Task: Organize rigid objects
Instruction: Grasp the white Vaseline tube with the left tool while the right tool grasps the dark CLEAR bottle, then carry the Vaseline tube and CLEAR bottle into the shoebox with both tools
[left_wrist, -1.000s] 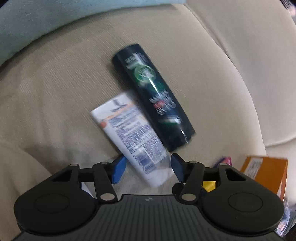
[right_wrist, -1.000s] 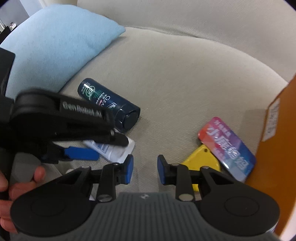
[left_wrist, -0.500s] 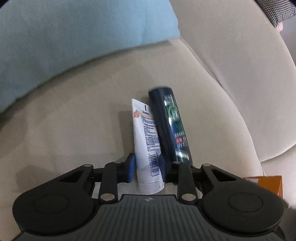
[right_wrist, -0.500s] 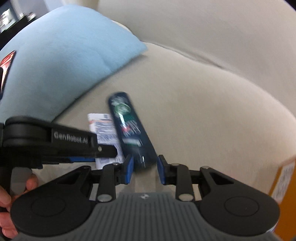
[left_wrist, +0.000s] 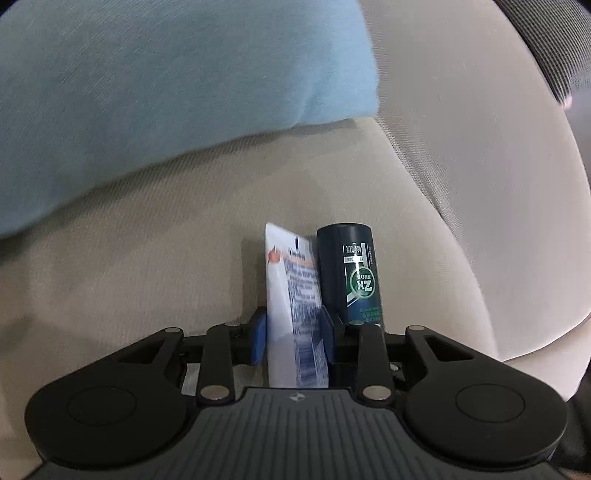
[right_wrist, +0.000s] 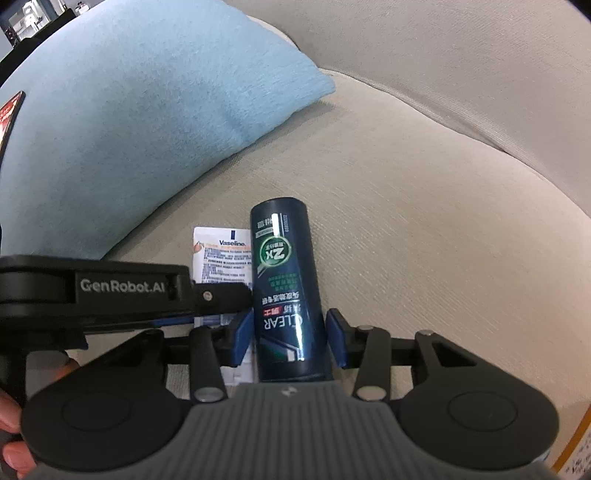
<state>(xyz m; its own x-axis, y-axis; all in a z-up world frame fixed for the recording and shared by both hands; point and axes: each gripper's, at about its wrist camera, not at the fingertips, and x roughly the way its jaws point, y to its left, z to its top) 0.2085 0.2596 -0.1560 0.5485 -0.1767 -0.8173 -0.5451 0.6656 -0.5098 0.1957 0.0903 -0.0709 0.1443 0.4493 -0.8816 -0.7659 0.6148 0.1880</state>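
Since a second ago, both items have gone from a crossed pile to lying parallel, side by side; each now sits between a pair of jaws. White Vaseline tube (left_wrist: 293, 314) lies lengthwise on the beige sofa cushion (left_wrist: 147, 277), its cap end between the left gripper (left_wrist: 293, 334) jaws, which I read as pinching it: both blue pads sit against its sides after closing in. Dark Clear bottle (right_wrist: 282, 291) lies touching the tube's right side, lower half between the right gripper (right_wrist: 290, 339) jaws. Those jaws have just been opening; small gaps show on both sides, so spread, not gripping. Blue pillow (right_wrist: 129, 122) sits near, behind both items. Orange box (right_wrist: 576, 450) edge at far right, well apart.

To do this step well, I'd keep the two aligned, release the tube gently and back both grippers straight out so nothing rolls; the round bottle could roll on soft fabric.
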